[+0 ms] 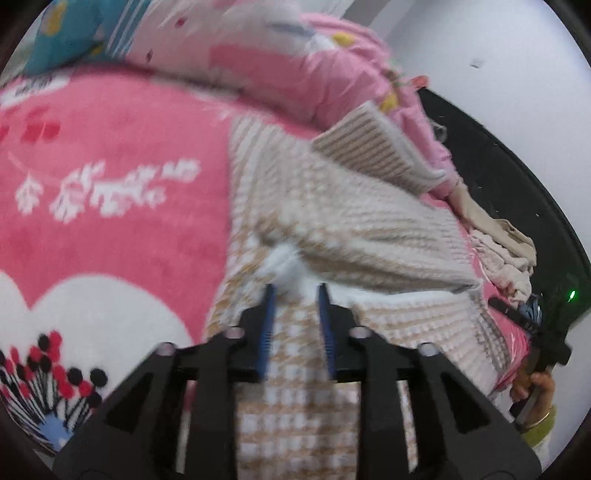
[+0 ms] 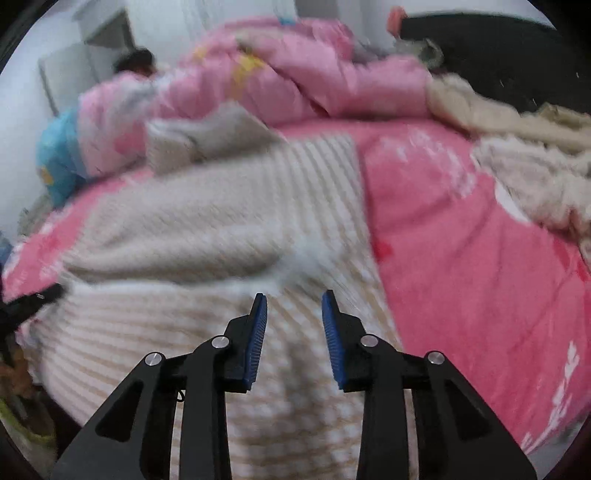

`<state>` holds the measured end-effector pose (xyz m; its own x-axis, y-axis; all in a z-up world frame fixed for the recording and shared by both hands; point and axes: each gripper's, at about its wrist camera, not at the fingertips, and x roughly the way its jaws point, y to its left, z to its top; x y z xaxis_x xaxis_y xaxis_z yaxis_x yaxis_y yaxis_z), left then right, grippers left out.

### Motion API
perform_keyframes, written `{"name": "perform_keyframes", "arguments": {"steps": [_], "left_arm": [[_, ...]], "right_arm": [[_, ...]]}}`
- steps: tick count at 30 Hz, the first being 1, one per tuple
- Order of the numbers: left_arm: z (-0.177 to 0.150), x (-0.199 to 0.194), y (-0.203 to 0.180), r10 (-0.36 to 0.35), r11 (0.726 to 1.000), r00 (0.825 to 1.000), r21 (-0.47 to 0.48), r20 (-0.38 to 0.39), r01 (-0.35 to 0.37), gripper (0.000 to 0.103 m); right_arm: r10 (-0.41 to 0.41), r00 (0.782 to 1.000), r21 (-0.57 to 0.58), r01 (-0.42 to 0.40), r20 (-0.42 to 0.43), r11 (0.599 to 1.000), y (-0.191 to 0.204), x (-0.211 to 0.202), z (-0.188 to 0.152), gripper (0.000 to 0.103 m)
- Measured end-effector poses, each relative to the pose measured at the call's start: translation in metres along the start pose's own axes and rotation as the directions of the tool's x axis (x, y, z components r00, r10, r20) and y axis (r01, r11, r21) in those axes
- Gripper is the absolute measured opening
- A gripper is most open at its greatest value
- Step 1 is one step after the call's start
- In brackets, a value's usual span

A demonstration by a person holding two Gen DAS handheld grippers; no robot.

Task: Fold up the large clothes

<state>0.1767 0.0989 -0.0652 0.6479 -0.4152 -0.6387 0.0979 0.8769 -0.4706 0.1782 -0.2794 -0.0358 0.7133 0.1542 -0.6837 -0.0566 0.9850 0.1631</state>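
Note:
A large beige-and-white knitted garment (image 1: 369, 221) lies spread on a pink blanket (image 1: 122, 122), its sleeve folded across the body. My left gripper (image 1: 296, 286) hovers over the checked front, open, its blue pads apart, with a white fluffy patch (image 1: 286, 264) just beyond the tips. The right wrist view is blurred. There the same garment (image 2: 177, 221) fills the left and middle, and my right gripper (image 2: 294, 294) stands open above its striped part, nothing between the pads. The right gripper also shows at the left view's right edge, held by a hand (image 1: 535, 384).
A rumpled pink quilt (image 2: 314, 74) is heaped along the far side of the bed. A pile of beige clothes (image 2: 524, 155) lies on the blanket (image 2: 461, 240) at the right. Black furniture (image 1: 498, 166) and a white wall stand beyond. A blue pillow (image 1: 55, 33) sits at the far left.

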Motion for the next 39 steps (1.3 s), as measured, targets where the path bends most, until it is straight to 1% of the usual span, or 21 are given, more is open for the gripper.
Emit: {"name": "perform_keyframes", "arguments": {"steps": [2, 4, 5, 6, 7, 9, 11, 13, 15, 16, 18, 19, 21, 25, 27, 28, 30, 31, 33, 35, 39], "left_arm": [[0.003, 0.009, -0.005, 0.048, 0.999, 0.999, 0.024, -0.019, -0.047, 0.034], [0.000, 0.030, 0.001, 0.094, 0.996, 0.991, 0.009, -0.100, -0.093, 0.033], [0.000, 0.032, 0.005, 0.088, 0.996, 0.992, -0.005, -0.090, -0.089, 0.032], [0.000, 0.031, 0.005, 0.080, 0.997, 0.994, -0.012, -0.081, -0.082, 0.032], [0.002, 0.026, 0.003, 0.082, 0.996, 0.994, -0.019, -0.078, -0.083, 0.032], [0.003, 0.013, -0.004, 0.101, 0.995, 0.993, -0.016, -0.061, -0.102, 0.033], [-0.001, -0.003, -0.016, 0.099, 0.995, 0.995, 0.021, -0.032, -0.098, 0.036], [-0.006, -0.019, -0.037, 0.045, 0.996, 0.999, 0.077, -0.008, -0.044, 0.039], [-0.016, -0.028, -0.063, -0.012, 0.988, 1.000, 0.157, -0.004, 0.012, 0.042], [-0.021, -0.028, -0.073, -0.018, 0.982, 1.000, 0.185, -0.008, 0.019, 0.042], [-0.034, -0.012, -0.087, 0.006, 0.973, 0.999, 0.231, -0.049, 0.005, 0.043], [-0.044, 0.009, -0.090, 0.070, 0.967, 0.993, 0.252, -0.099, -0.043, 0.042], [-0.057, 0.036, -0.083, 0.140, 0.953, 0.983, 0.286, -0.116, -0.101, 0.044], [-0.051, 0.012, -0.086, 0.108, 0.965, 0.991, 0.248, -0.080, -0.085, 0.043], [-0.051, -0.003, -0.089, 0.083, 0.963, 0.995, 0.262, -0.062, -0.064, 0.042], [-0.053, -0.014, -0.093, 0.055, 0.961, 0.997, 0.275, -0.052, -0.039, 0.043], [-0.062, -0.023, -0.099, 0.005, 0.954, 0.998, 0.299, -0.057, 0.012, 0.043], [-0.068, -0.022, -0.101, 0.008, 0.950, 0.998, 0.311, -0.068, 0.013, 0.043], [-0.081, -0.003, -0.100, 0.068, 0.944, 0.992, 0.329, -0.106, -0.029, 0.045], [-0.087, 0.014, -0.092, 0.076, 0.952, 0.989, 0.303, -0.125, -0.034, 0.045], [-0.078, -0.008, -0.101, 0.059, 0.950, 0.994, 0.311, -0.087, -0.029, 0.043]], "right_arm": [[0.033, 0.999, -0.031, -0.034, -0.008, 0.999, 0.014, 0.013, 0.008, 0.037], [0.013, 0.992, -0.016, -0.016, -0.127, 1.000, 0.009, 0.056, 0.001, 0.046], [0.017, 0.984, 0.001, -0.017, -0.177, 1.000, 0.003, 0.075, -0.004, 0.049], [0.043, 0.983, 0.033, -0.037, -0.179, 0.999, -0.003, 0.083, -0.008, 0.049], [0.050, 0.985, 0.046, -0.043, -0.168, 0.998, -0.004, 0.079, -0.007, 0.049], [0.007, 0.987, 0.042, 0.000, -0.158, 0.999, 0.005, 0.061, 0.000, 0.051], [0.055, 0.992, 0.024, -0.052, -0.112, 0.998, 0.019, 0.036, 0.003, 0.051], [0.112, 0.990, -0.003, -0.113, -0.083, 0.994, 0.035, 0.016, 0.000, 0.051], [0.192, 0.977, -0.057, -0.197, -0.090, 0.979, 0.056, 0.005, -0.012, 0.051], [0.203, 0.972, -0.098, -0.215, -0.117, 0.972, 0.069, 0.012, -0.022, 0.051], [0.140, 0.972, -0.141, -0.168, -0.189, 0.976, 0.082, 0.039, -0.039, 0.051], [0.101, 0.970, -0.156, -0.138, -0.220, 0.978, 0.085, 0.062, -0.052, 0.053], [0.098, 0.974, -0.149, -0.130, -0.207, 0.980, 0.083, 0.071, -0.056, 0.057], [0.074, 0.979, -0.144, -0.102, -0.189, 0.984, 0.085, 0.039, -0.043, 0.057], [0.101, 0.983, -0.168, -0.127, -0.155, 0.977, 0.088, 0.011, -0.044, 0.057], [0.125, 0.982, -0.198, -0.152, -0.139, 0.968, 0.095, -0.003, -0.048, 0.057], [0.119, 0.983, -0.252, -0.151, -0.138, 0.956, 0.105, -0.016, -0.059, 0.057], [0.097, 0.984, -0.276, -0.135, -0.147, 0.952, 0.110, -0.013, -0.066, 0.057], [0.033, 0.977, -0.280, -0.093, -0.213, 0.955, 0.112, 0.017, -0.085, 0.059], [0.012, 0.979, -0.285, -0.072, -0.206, 0.956, 0.109, 0.036, -0.094, 0.067], [0.025, 0.979, -0.240, -0.074, -0.200, 0.968, 0.103, 0.011, -0.080, 0.067]]}}
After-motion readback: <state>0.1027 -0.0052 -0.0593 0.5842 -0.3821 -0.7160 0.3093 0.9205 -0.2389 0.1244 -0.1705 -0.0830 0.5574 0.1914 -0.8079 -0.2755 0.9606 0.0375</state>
